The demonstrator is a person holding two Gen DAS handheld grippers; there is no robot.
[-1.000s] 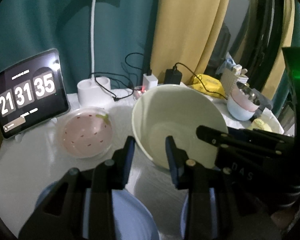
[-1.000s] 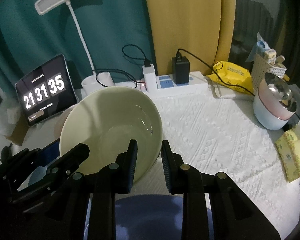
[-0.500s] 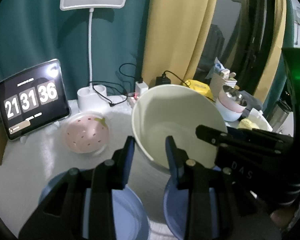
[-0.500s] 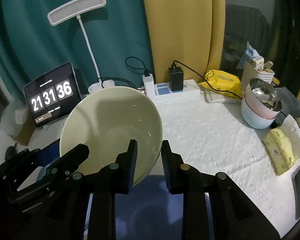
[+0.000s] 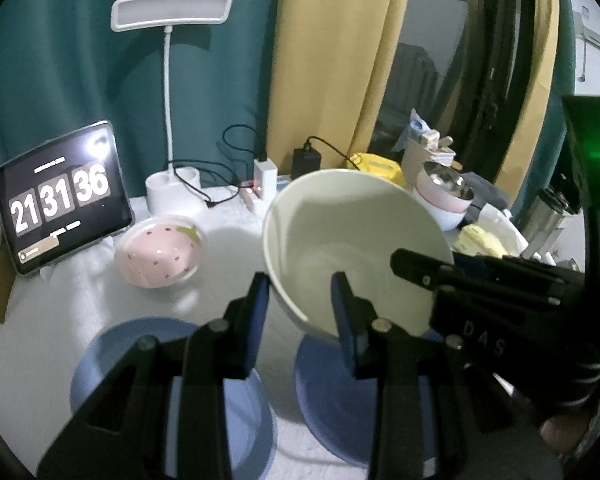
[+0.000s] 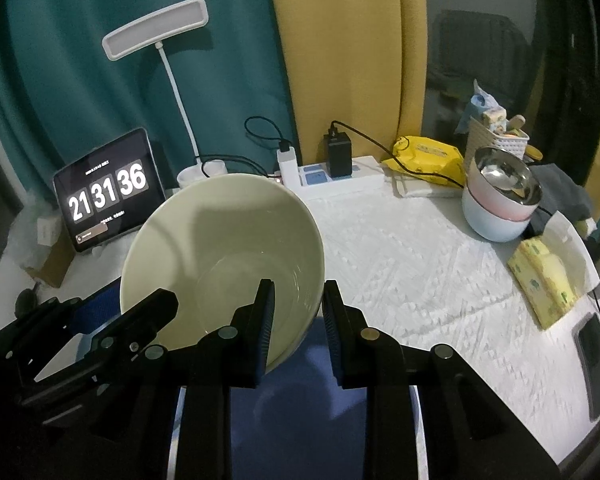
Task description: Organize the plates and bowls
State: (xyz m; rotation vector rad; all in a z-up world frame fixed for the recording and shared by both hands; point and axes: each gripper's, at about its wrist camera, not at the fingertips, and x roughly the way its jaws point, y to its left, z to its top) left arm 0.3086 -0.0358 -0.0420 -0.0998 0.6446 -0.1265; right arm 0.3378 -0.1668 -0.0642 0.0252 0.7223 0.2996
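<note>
A large cream bowl is held in the air, tilted. My left gripper is shut on its near-left rim and my right gripper is shut on its near-right rim; the bowl also shows in the right wrist view. Below it lie two blue plates on the white table; the one under the bowl shows in the right wrist view. A pink strawberry bowl sits at the left rear.
A tablet clock and a white desk lamp stand at the back left. A power strip with cables lies at the back. Stacked pink and white bowls holding a metal bowl stand at the right, with yellow packets nearby.
Both grippers have risen with the cream bowl in them. The table and the blue plates now lie farther below, and more of the plates shows.
</note>
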